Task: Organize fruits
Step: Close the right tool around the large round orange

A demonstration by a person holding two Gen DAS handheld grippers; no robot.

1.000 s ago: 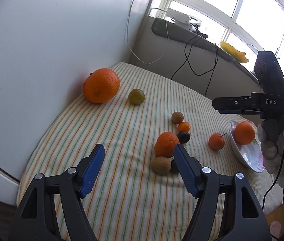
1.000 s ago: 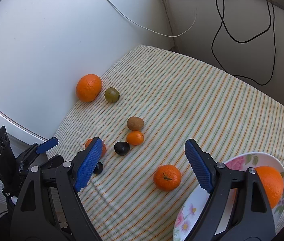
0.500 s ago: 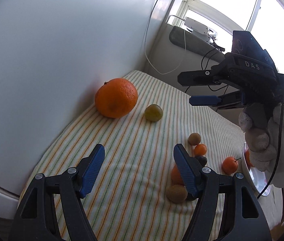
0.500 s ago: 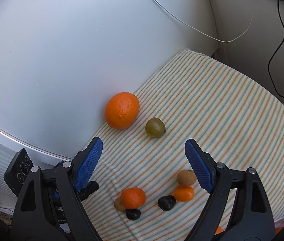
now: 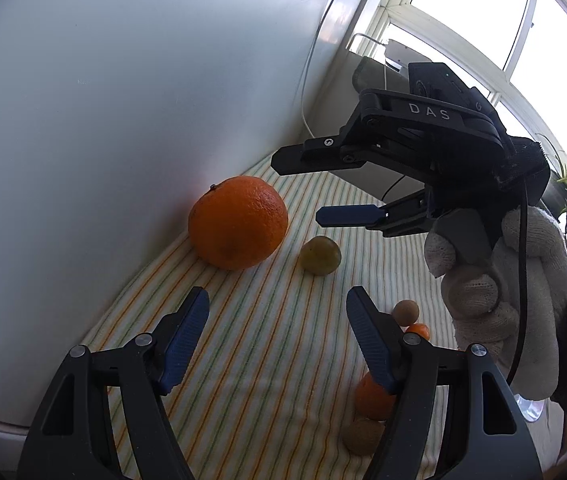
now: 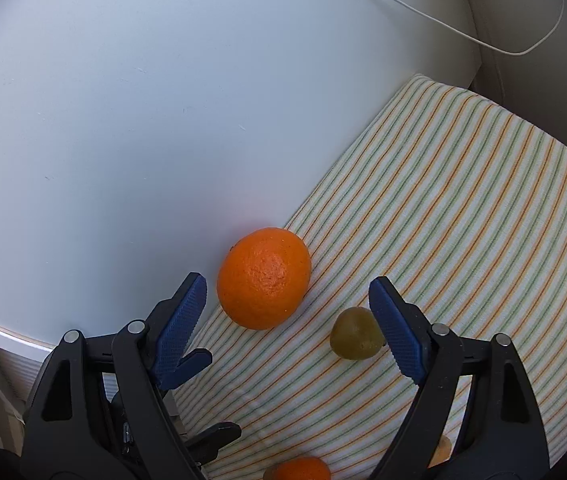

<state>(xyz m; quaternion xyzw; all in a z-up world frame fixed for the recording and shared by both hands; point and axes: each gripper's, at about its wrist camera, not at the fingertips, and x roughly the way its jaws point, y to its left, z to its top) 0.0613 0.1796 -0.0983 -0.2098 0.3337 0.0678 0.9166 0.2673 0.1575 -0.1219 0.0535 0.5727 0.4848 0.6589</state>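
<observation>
While the big orange [image 6: 264, 278] sits against the wall just ahead of the right tool [image 6: 287, 312], its jaws gape empty to straddle it, and the left tool [image 5: 277, 322] waits released nearby.

Both wrist views look down close, sharing the large orange [image 5: 238, 222] [image 6: 264, 278].

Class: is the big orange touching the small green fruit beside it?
Apart. The left wrist view shows striped cloth between the big orange and the green fruit.
</observation>
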